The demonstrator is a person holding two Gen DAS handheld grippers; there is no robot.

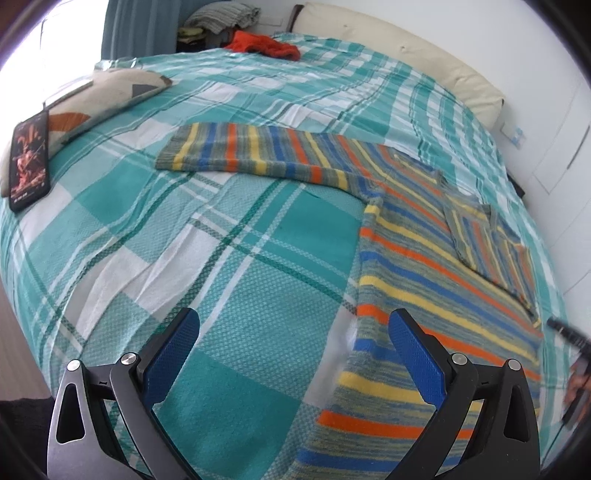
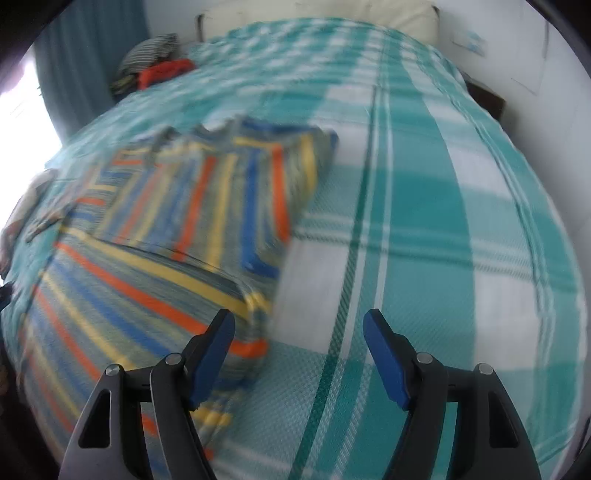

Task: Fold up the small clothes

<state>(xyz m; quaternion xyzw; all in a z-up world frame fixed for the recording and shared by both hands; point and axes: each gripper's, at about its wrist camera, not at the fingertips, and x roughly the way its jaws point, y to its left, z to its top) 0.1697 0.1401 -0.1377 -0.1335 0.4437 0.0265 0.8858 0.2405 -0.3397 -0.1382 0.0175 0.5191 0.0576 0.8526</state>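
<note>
A striped knit sweater [image 1: 417, 258] in blue, orange, yellow and grey lies flat on the teal checked bedspread [image 1: 221, 258]. Its left sleeve [image 1: 243, 151] stretches out to the left. Its right sleeve [image 1: 487, 243] is folded over the body. My left gripper [image 1: 291, 325] is open and empty, just above the sweater's lower left edge. In the right wrist view the sweater [image 2: 155, 236] is blurred, with the folded sleeve [image 2: 221, 192] on top. My right gripper [image 2: 299, 325] is open and empty, over the sweater's right edge and the bedspread [image 2: 424, 240].
A phone [image 1: 29, 158] leans on a patterned cushion [image 1: 103, 92] at the left. An orange garment [image 1: 266, 44] and a pile of clothes [image 1: 221, 18] lie at the far side. A cream headboard [image 1: 406, 48] runs along the back right. The other gripper's tip [image 1: 569, 332] shows at the right.
</note>
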